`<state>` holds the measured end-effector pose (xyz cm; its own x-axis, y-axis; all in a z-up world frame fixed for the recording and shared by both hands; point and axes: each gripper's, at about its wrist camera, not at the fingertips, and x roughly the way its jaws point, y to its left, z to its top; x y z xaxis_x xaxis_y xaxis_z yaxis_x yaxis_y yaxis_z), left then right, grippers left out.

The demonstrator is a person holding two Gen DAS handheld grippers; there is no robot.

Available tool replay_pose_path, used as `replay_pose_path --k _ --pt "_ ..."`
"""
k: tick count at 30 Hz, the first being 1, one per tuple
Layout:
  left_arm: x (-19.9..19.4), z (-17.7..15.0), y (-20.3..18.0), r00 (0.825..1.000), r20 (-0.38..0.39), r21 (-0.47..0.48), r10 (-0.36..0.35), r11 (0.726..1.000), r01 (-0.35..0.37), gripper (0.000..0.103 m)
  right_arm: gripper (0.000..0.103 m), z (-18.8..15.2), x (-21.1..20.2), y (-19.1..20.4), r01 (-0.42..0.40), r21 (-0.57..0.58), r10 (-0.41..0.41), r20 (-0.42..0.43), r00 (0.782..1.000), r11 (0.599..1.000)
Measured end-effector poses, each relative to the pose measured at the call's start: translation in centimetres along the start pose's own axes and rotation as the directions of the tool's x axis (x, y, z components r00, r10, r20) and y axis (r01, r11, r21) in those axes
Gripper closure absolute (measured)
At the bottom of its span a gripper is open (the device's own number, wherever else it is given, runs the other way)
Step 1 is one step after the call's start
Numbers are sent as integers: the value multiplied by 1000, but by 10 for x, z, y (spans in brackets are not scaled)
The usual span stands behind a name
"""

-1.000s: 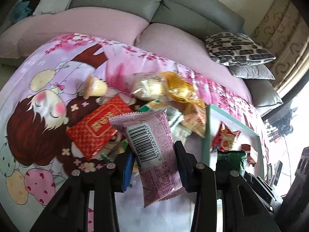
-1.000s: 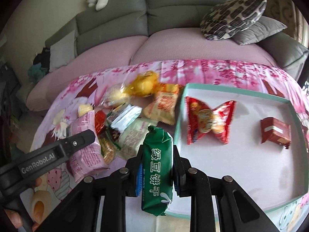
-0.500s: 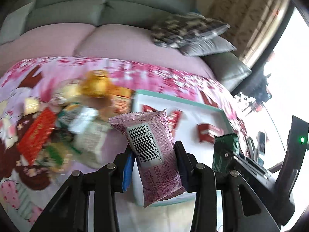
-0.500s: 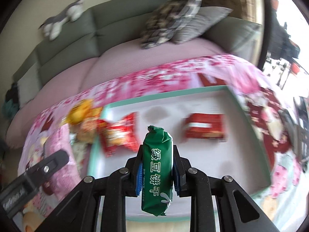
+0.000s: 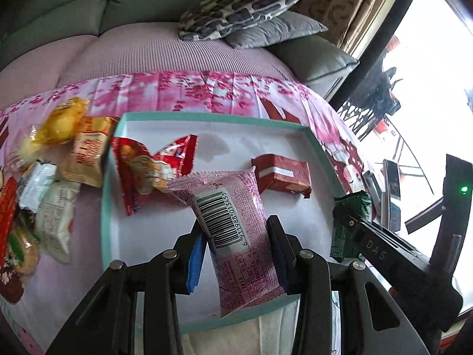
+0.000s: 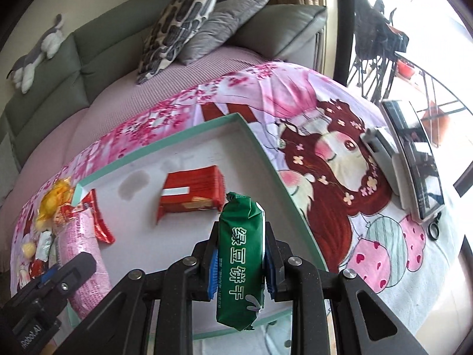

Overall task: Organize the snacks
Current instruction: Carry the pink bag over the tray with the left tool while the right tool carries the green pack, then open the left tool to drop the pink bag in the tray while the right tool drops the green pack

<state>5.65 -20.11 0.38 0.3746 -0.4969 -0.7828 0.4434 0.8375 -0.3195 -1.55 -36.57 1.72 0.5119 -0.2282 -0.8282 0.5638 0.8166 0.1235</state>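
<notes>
My left gripper (image 5: 236, 245) is shut on a pink snack packet (image 5: 236, 230) with a barcode, held above the near part of the white tray with a teal rim (image 5: 207, 116). My right gripper (image 6: 241, 254) is shut on a green snack packet (image 6: 241, 254), held above the tray's near right side (image 6: 266, 153). In the tray lie a red twisted-end packet (image 5: 139, 168) and a red box-shaped packet (image 5: 283, 174), which also shows in the right wrist view (image 6: 192, 192). The green packet shows at the right of the left wrist view (image 5: 348, 213).
A pile of loose snacks (image 5: 50, 177) lies left of the tray on the pink cartoon cloth (image 6: 325, 153). A grey sofa with cushions (image 5: 242, 11) stands behind. A tablet-like device (image 6: 414, 159) lies at the cloth's right edge.
Both grippers have swung right from over the snack pile to over the tray, each still holding its packet.
</notes>
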Motion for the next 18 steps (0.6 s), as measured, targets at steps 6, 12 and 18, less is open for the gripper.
replay_pose_path --k 6,12,18 --pt "21 1 2 999 -37 -10 -1 1000 1 61 77 -2 8 -7 6 21 -6 -23 1000 1000" --pt "30 1 6 999 -53 -15 13 1000 -14 61 77 -2 13 -12 12 33 -11 -35 999 999" --pt "21 2 7 999 -38 -14 24 1000 -25 41 76 -3 16 -14 34 35 -33 -45 998 999"
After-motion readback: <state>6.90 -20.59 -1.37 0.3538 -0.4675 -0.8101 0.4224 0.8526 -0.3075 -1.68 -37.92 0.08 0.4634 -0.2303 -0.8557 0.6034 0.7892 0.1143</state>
